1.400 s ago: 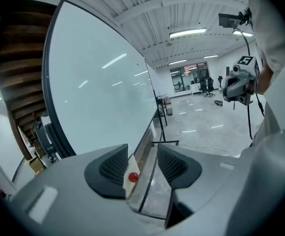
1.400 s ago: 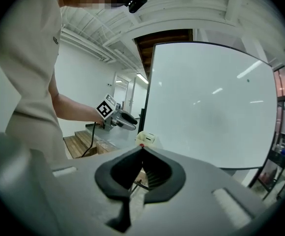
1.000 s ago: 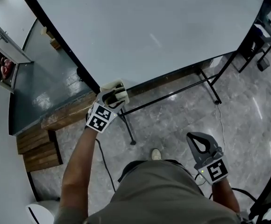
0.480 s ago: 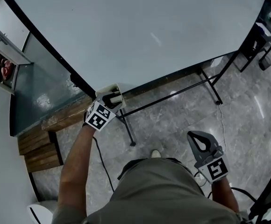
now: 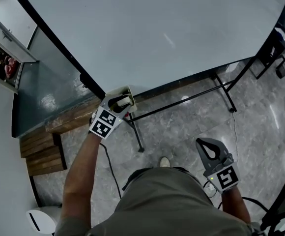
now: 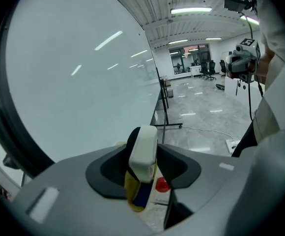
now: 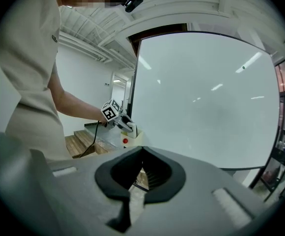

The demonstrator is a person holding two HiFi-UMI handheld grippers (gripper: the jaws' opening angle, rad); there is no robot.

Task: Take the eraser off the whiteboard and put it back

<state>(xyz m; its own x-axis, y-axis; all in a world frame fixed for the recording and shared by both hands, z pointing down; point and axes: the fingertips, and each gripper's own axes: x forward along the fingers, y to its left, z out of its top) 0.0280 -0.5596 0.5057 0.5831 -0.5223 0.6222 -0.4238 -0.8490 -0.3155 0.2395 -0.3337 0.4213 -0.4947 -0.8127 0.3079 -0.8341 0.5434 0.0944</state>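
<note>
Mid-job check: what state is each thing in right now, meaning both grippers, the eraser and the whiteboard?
left gripper: jaws have just been closing, now clamped on the eraser between them.
eraser: gripped on edge at the whiteboard's lower left corner; contact with the board unclear.
right gripper: shut, empty, held low away from the board.
whiteboard: upright on its stand, surface blank.

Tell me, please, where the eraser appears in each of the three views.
Head view: eraser left of centre, at the whiteboard's lower corner, in the left tool.
Left gripper view: bottom centre, upright between the jaws, which have just been closing on it.
Right gripper view: tiny, left of centre, at that tool's tip; barely visible.
Shared landmark: the whiteboard, with its dark frame.
</note>
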